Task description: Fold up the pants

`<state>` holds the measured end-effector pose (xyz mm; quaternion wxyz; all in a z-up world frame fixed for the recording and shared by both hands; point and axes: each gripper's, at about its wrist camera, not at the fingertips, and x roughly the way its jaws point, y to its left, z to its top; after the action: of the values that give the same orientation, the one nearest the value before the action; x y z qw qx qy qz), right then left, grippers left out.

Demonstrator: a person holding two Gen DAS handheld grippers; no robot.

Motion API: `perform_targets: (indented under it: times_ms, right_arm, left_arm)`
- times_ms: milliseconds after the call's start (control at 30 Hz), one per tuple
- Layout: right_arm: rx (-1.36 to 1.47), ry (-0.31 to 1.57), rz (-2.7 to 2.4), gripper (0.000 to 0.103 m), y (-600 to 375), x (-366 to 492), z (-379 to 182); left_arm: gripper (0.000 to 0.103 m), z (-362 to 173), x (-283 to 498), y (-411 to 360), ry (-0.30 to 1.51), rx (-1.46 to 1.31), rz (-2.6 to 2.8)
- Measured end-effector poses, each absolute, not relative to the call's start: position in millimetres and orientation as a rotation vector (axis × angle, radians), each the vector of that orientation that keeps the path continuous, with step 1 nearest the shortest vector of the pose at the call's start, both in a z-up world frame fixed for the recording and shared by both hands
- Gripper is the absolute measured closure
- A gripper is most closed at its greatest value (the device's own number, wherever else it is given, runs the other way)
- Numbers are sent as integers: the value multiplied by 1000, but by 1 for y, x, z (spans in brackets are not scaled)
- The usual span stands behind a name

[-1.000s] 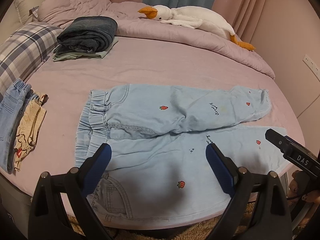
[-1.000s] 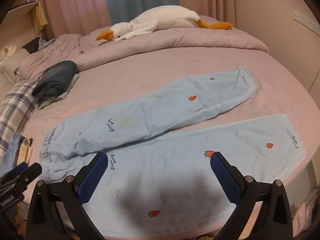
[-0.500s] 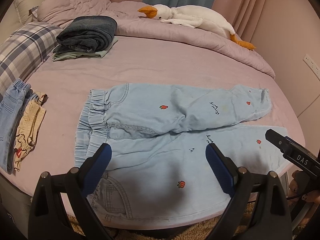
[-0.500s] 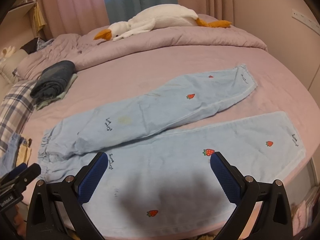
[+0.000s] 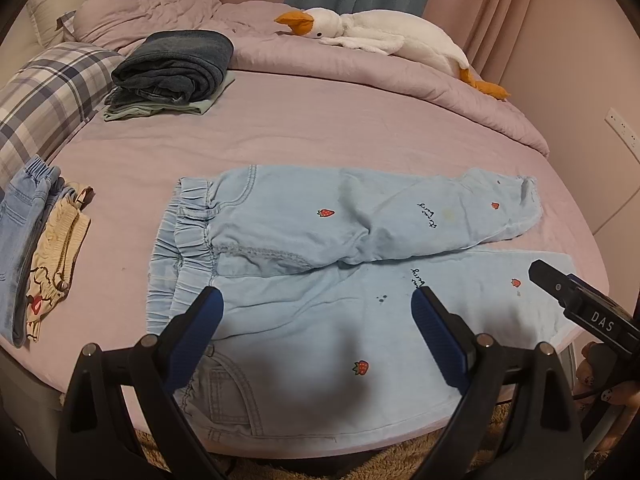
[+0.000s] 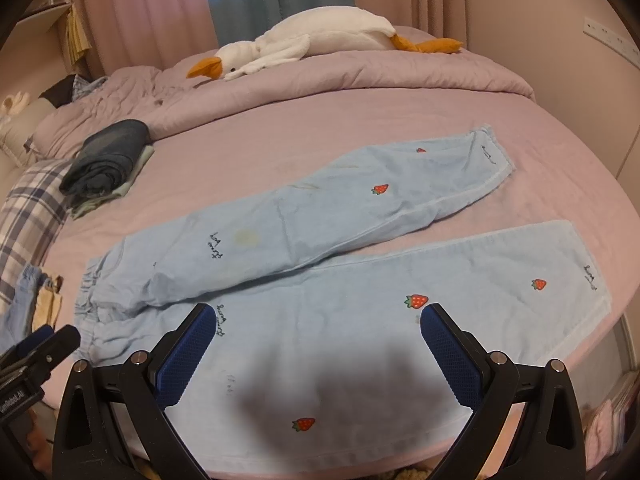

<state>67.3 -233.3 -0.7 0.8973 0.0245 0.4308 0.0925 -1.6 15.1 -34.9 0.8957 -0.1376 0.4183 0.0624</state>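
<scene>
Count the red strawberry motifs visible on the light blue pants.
5. On the light blue pants: two on the far leg, three on the near leg. More may be hidden underneath or in folds.

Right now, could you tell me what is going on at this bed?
A person is about to fold the light blue strawberry pants, which lie spread flat on the bed, legs apart. The left hand-held gripper and the right hand-held gripper both hover open above the near leg, holding nothing. No fold has been made. A folded clothes stack sits further back.
</scene>
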Motion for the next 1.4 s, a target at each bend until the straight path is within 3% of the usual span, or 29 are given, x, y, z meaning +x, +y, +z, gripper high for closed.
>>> perform_targets:
  times_ms: [533, 633, 1033, 1233, 1400]
  right_arm:
    - [53, 889, 183, 1, -237, 67, 0]
    - [50, 887, 175, 1, -238, 67, 1]
    - [45, 889, 166, 1, -238, 68, 1]
    - [49, 894, 163, 1, -239, 69, 1]
    - [54, 900, 167, 1, -239, 69, -1]
  left_arm:
    - [8, -34, -2, 15, 864, -285, 130]
    - [15, -35, -2, 17, 865, -286, 138]
    - [15, -35, -2, 21, 870, -306, 143]
    - [12, -35, 0, 21, 863, -302, 141]
    - [4, -37, 1, 22, 860, -305, 138]
